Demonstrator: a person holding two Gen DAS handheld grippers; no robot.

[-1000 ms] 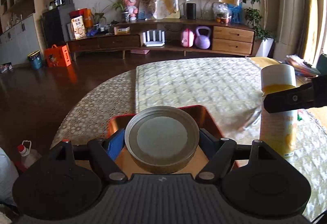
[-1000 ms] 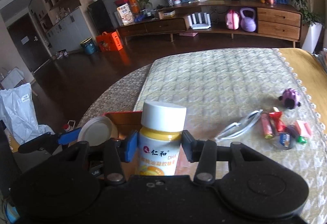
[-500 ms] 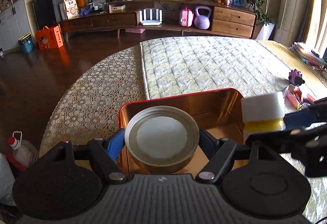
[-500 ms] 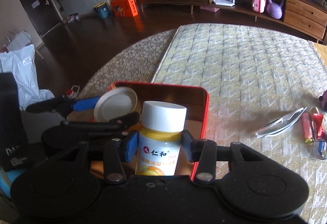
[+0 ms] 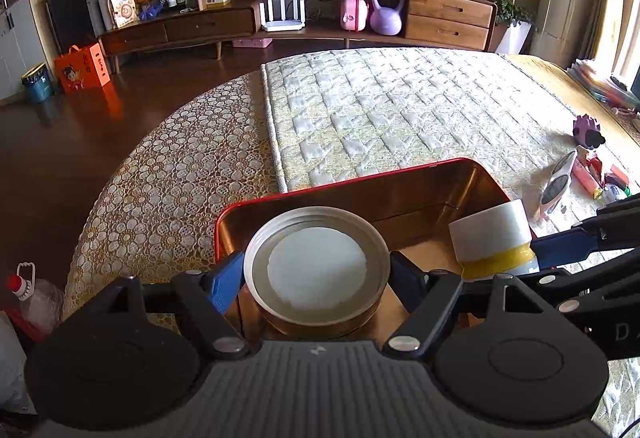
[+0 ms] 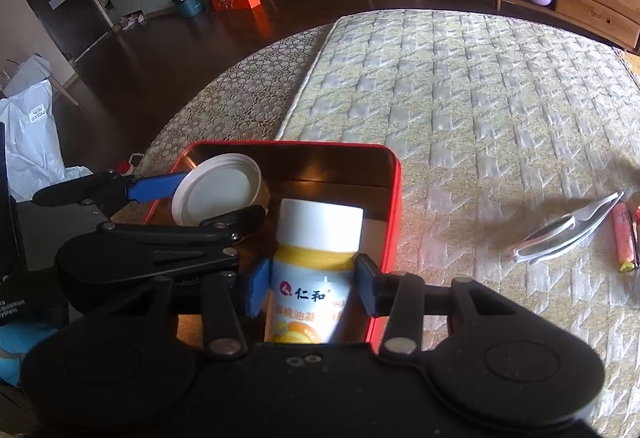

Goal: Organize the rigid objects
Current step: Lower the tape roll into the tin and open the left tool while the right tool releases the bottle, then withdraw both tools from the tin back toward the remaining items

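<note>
Both grippers lower, over tin (image 5: 448,190)

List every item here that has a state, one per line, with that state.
left gripper: shut on the round tin
round tin: lid on, held over the red box
right gripper: shut on the bottle
bottle: capped, upright, inside the red box
red box: open, lidless

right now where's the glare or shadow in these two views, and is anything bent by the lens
Left wrist view: window light glares at the right edge, the tin's inner wall shines, and the cabinet bows into a curve. Right wrist view: the tin's far inside is dark, a soft shadow lies on the mat by the sunglasses, the bottle label stays sharp, and the cabinet line bends.
</note>
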